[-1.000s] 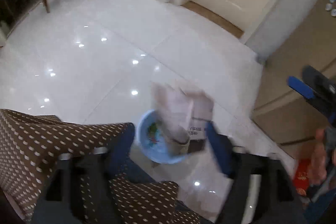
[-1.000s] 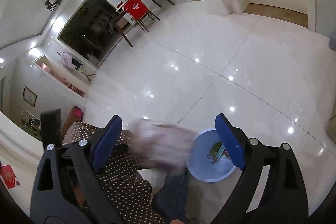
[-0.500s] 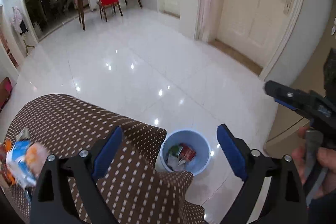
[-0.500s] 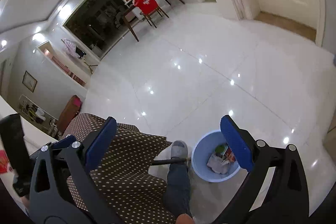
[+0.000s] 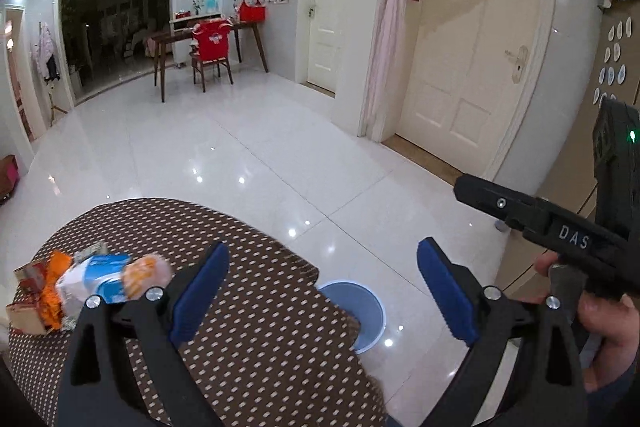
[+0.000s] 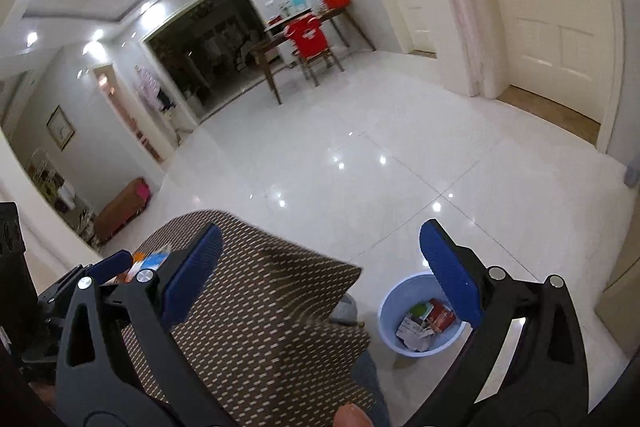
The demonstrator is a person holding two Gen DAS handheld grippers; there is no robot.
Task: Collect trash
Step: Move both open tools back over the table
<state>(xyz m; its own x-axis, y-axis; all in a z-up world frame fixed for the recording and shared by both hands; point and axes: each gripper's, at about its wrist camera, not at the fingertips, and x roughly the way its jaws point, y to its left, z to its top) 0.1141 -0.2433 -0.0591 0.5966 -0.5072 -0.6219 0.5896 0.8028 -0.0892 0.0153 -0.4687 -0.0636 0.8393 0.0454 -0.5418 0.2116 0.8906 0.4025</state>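
Left wrist view: the left hand-held gripper hangs released and empty above the polka-dot desk, where one heap of wrappers lies. One blue bin on the floor holds several scraps. The right hand-held gripper is likewise spread wide.

The only lettering that can be read is "DAS", in pale capitals on the black body of the right claw, which the left wrist view shows up and to the right of the left claw. Print on the wrappers on the counter, left of that claw, is too blurred to read, as is print on the cartons in the bin.
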